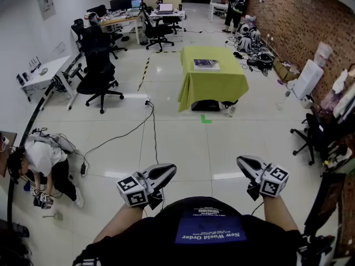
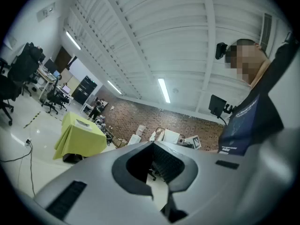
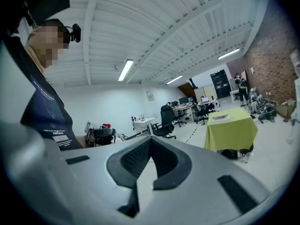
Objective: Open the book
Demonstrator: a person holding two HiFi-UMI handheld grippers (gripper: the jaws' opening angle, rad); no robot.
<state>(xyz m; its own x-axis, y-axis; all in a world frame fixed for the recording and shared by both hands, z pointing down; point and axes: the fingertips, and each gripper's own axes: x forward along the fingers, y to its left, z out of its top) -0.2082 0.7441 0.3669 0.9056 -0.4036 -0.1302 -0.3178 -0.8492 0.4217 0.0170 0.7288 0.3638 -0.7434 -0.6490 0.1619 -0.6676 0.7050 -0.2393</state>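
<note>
A closed book [image 1: 206, 64] lies on a table draped in green cloth [image 1: 213, 87], far across the room. Both grippers hang close to my body, well short of that table. My left gripper [image 1: 172, 169] is shut with nothing in it, its marker cube at the lower left. My right gripper [image 1: 240, 160] is likewise shut and empty. The left gripper view has its closed jaws [image 2: 153, 143] in front and the green table [image 2: 77, 139] small at the left. In the right gripper view the shut jaws [image 3: 151, 138] point past the table [image 3: 232, 134] and the book [image 3: 220, 117].
A person [image 1: 41, 159] crouches on the floor at the left beside cables [image 1: 119, 134]. Black office chairs [image 1: 99, 65] and white desks [image 1: 44, 73] fill the left side. Clutter lines the brick wall [image 1: 310, 43] on the right. Another person [image 1: 236, 10] stands at the back.
</note>
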